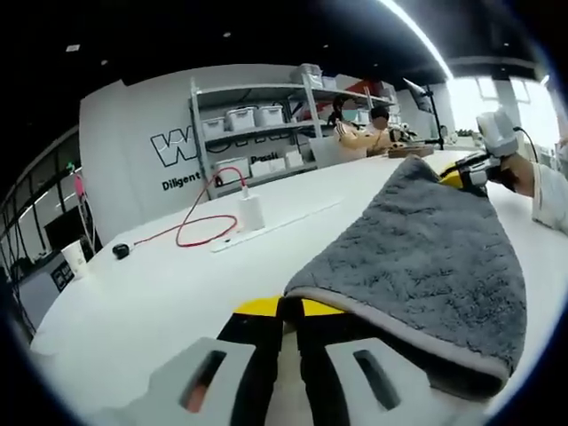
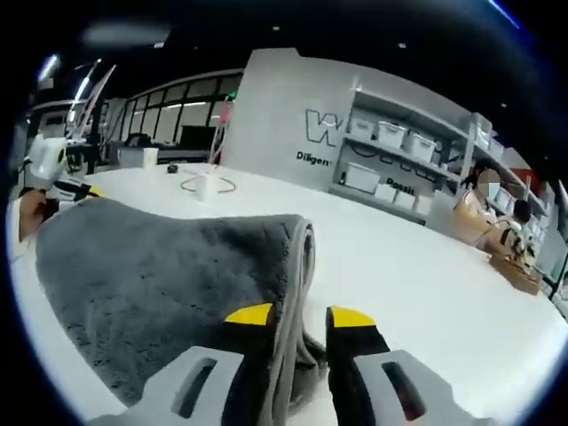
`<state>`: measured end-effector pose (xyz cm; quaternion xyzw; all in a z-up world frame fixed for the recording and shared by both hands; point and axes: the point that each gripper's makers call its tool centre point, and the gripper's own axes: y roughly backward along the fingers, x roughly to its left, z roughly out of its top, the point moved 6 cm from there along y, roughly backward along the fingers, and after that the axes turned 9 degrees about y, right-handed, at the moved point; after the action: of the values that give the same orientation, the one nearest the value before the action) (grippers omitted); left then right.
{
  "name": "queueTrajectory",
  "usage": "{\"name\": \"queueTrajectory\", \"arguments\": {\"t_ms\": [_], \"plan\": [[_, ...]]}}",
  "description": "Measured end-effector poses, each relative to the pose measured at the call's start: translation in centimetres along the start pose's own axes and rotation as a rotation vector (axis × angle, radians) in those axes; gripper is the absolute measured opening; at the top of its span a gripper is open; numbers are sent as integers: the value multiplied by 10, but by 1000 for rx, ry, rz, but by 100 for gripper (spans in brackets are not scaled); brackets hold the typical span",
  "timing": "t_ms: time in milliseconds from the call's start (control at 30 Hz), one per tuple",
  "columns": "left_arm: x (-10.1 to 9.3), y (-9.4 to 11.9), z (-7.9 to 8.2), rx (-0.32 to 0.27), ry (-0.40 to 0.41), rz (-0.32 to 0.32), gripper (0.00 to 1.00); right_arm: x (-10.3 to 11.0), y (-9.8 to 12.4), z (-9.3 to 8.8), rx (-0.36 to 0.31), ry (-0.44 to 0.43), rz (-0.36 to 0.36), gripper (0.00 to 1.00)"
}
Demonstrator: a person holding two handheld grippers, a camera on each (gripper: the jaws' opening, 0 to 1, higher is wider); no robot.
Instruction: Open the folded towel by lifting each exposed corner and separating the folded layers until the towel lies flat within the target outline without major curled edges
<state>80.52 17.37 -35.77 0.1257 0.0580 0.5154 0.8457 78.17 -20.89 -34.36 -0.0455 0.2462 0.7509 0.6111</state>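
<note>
Yellow-tipped left gripper point(image 1: 288, 311) pinches one corner of the grey towel point(image 1: 426, 257) — the right gripper point(image 2: 297, 324) is clamped on its opposite edge. Between them the towel spreads over the white counter point(image 1: 177, 275), charger point(image 1: 250, 213) beyond.

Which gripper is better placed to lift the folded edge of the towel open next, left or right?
Right, probably. The right gripper has its jaws closed on the rolled, doubled edge of the gray towel, ready to peel it back. The left gripper pinches a flat corner and can anchor it.
</note>
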Motion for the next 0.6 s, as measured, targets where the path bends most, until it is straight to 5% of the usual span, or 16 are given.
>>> {"name": "queueTrajectory", "arguments": {"t_ms": [167,500,600], "plan": [[4,4,-1,41,78,9,10,-14,6,-3,24,-20,-80,49],[33,33,5,60,185,41,53,-27,22,-4,78,-46,-95,80],[35,42,5,99,209,45,72,-27,26,0,82,-48,-79,89]]}}
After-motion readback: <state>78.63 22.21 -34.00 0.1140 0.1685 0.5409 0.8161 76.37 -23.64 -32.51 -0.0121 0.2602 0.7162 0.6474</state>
